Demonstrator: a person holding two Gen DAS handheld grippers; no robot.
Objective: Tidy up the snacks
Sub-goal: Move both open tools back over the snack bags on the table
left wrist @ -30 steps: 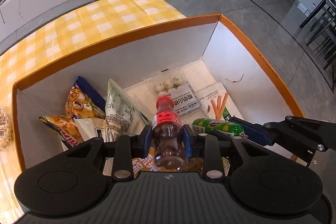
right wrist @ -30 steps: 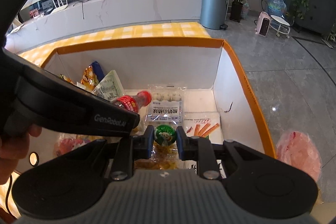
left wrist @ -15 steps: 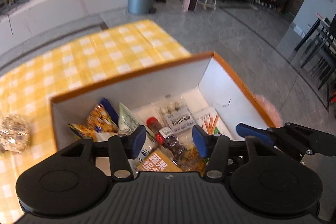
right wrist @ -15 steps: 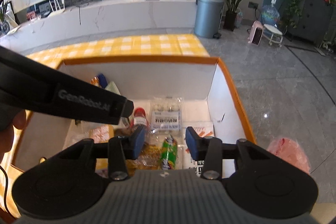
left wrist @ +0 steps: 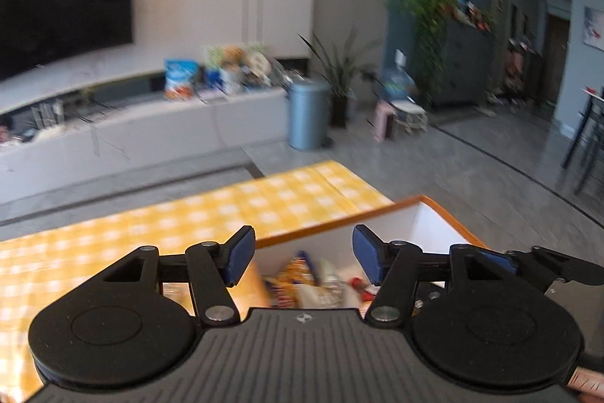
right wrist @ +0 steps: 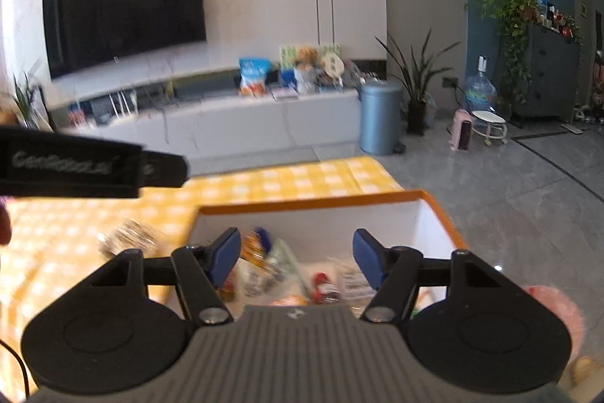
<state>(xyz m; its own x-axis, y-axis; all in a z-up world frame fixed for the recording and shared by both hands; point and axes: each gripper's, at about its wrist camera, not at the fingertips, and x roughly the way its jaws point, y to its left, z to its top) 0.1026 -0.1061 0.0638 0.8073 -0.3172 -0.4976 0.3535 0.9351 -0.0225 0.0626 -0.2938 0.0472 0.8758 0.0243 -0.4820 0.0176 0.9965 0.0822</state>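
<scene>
Left tool: I am holding my left tool (left wrist: pixel 302 253) above the near edge of the box, and its jaws are opening with nothing between the blue pads (left wrist: pixel 238 253).
Right tool: my right tool (right wrist: pixel 296 257) is hovering over the same box, jaws opening as well, nothing gripped between them.
Box: the orange-rimmed box (right wrist: pixel 313 204) with white inner walls is sitting on the table (right wrist: pixel 287 178), at its right end, next to the grey tiled floor.
Snacks: the snack packets (right wrist: pixel 264 263) are lying inside the box, blurred; I am making out a yellow bag (left wrist: pixel 298 270) toward the left side and a bottle with a red cap (right wrist: pixel 322 284) near the middle.
Loose snack: one wrapped snack (right wrist: pixel 130 237) is lying on the yellow checked cloth just left of the box, outside it.
Other tool in view: the black body of my left tool is crossing the left side of the right wrist view, above the table.
Pink thing: something pink and soft (right wrist: pixel 555 304) is showing at the right of the box; I cannot tell what it is.
</scene>
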